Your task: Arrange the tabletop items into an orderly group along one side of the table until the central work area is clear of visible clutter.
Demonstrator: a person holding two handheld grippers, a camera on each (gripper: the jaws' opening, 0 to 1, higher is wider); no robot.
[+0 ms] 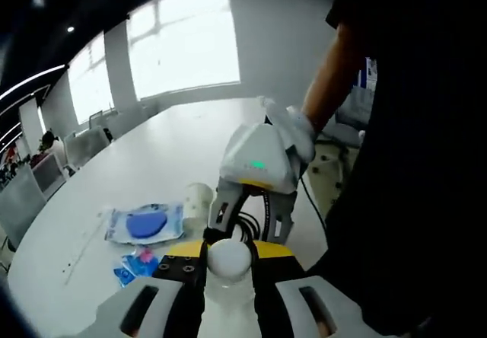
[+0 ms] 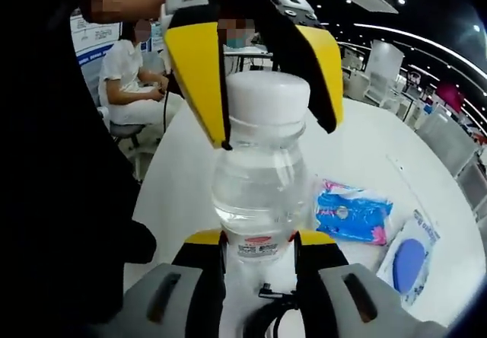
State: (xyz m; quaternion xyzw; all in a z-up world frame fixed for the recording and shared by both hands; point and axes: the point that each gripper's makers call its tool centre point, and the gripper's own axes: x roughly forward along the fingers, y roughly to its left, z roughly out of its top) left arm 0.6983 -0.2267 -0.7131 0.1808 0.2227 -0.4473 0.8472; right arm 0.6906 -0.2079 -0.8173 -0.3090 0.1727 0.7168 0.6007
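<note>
The left hand-held gripper (image 1: 230,271) grips the white cap (image 1: 229,258) of a clear bottle (image 2: 260,193), its yellow jaws pressed against the cap at the bottom centre of the left gripper view. The right hand-held gripper (image 2: 259,256) clamps the bottle's lower body at the label, at the bottom centre of the right gripper view, with the bottle upright above the white counter (image 2: 358,148). On the counter lie a blue pouch (image 1: 144,224) at lower left of the left gripper view, a small blue-and-pink packet (image 1: 137,266) just below it, and a white cup (image 1: 198,199) near the centre. A gloved hand (image 1: 293,129) holds the right hand-held gripper.
</note>
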